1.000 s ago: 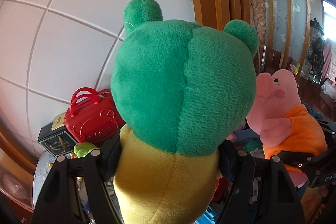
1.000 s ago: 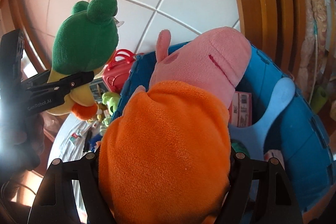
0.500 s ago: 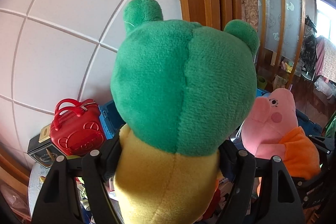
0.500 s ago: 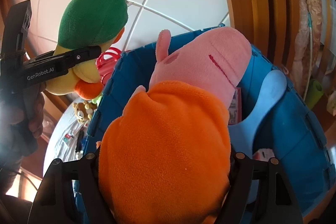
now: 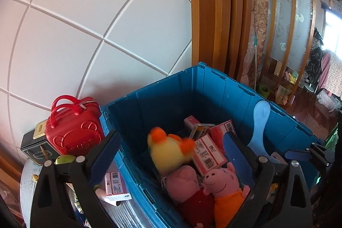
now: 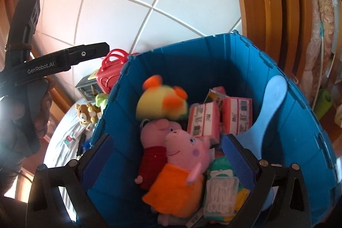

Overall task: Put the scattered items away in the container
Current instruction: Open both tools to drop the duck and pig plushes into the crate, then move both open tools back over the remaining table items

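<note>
I'm looking down past both grippers into the blue bin [image 6: 245, 61], and I'll place everything against it. Nearest me, my right gripper [image 6: 168, 155] hangs over the bin's near edge with its jaws opening and nothing pressed between the blue pads — the pink pig toy in the orange dress [image 6: 181, 164] lies below them, inside the bin, resting against a second pig in a red dress [image 6: 154, 142]. My left gripper [image 5: 171, 153] is likewise opening over the bin, empty; the yellow plush with orange feet [image 5: 168, 151] shows blurred beneath it inside the bin, apparently upside down, just behind the two pigs. To the right of the pigs in the bin I see a green-and-white packet [image 6: 220, 191], and further in a cluster of pink boxes [image 6: 215, 116] with barcodes. A pale blue paddle-shaped thing [image 6: 271, 99] leans against the bin's right wall. Outside the bin, on the table [image 6: 64, 138] to its left, lie one more pink box [image 5: 115, 185], a small brown bear toy [image 6: 86, 112] and some small scattered bits I cannot make out. Beyond them, by the bin's far left corner, stand a red toy suitcase [image 5: 72, 125] and a black box [image 5: 36, 149] — both against the white panelled wall [image 5: 85, 25].
</note>
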### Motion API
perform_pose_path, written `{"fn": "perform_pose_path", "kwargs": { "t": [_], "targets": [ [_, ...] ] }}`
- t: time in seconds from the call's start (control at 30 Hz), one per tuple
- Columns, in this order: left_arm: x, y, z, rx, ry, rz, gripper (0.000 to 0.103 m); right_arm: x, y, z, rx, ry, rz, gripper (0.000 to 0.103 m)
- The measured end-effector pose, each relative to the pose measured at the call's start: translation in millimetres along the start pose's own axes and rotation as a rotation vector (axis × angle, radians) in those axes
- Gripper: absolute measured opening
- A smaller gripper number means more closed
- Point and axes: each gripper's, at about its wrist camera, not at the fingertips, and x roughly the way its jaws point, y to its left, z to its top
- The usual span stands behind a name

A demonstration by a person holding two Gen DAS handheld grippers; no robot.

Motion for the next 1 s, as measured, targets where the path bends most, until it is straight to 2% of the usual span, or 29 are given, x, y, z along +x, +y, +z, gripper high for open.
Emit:
{"fn": "perform_pose_path", "kwargs": {
  "t": [0.67, 1.0],
  "targets": [
    [-45.8, 44.3, -59.7, -0.112, 0.019, 0.074, 0.098, 4.8, 56.1, -2.4, -0.081, 0.014, 0.058, 0.103],
    [-79.1, 97.9, -115.2, -0.207, 0.044, 0.138, 0.098, 14.5, 112.8, -12.0, -0.151, 0.023, 0.081, 0.103]
  ]
}}
